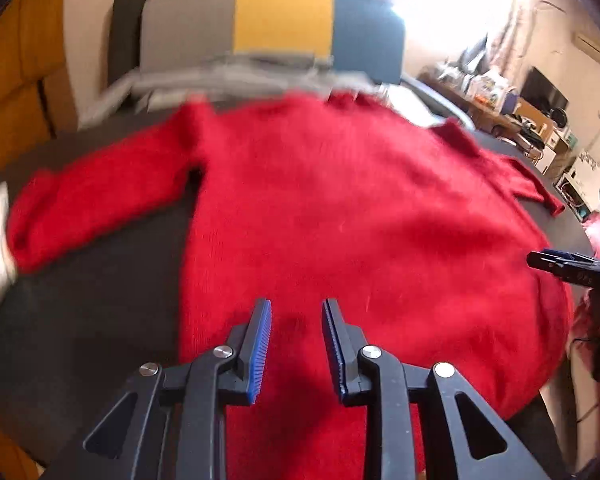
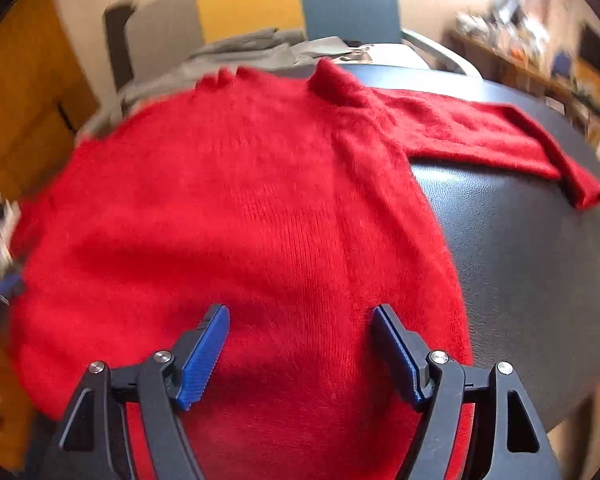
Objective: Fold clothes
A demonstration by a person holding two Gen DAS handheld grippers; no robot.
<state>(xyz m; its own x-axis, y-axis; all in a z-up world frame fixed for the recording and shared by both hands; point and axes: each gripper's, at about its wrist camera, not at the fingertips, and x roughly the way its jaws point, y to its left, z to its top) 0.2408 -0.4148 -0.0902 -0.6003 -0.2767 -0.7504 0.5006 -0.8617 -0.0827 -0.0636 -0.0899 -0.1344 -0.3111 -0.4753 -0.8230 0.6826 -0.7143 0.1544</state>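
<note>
Left wrist view
Sweater: a fuzzy red sweater (image 1: 340, 208) lies spread out flat on a dark surface (image 1: 92, 312), front end near the camera and neck far away.
Left sleeve: it (image 1: 92, 204) sticks out to the left side, flat on the dark surface.
Right sleeve: only a bit shows, far off on the right.
Left gripper: the left gripper (image 1: 296, 312) hangs over the near edge of the sweater. Its fingers (image 1: 260, 344) have blue pads and stand a little way apart — nothing is held between them.
Right gripper: the right gripper (image 1: 556, 264) pokes in from the right edge, by the side of the sweater. It is too small and dark here to tell how its fingers stand.
Behind: a folded grey cloth (image 1: 228, 80) lies past the neck of the sweater, and a chair (image 1: 268, 20) with grey, yellow and blue parts stands behind it.

Right wrist view
Sweater: the same red sweater (image 2: 228, 208) fills most of the picture, lying flat.
Right sleeve: it (image 2: 480, 136) reaches out to the right across the shiny dark surface (image 2: 520, 260).
Right gripper: the right gripper (image 2: 300, 316) is over the near edge of the sweater. Its fingers (image 2: 204, 356) are spread wide — they hold nothing.
Behind: the grey cloth (image 2: 240, 56) and the chair (image 2: 252, 0) show at the top, a bit blurry.
</note>
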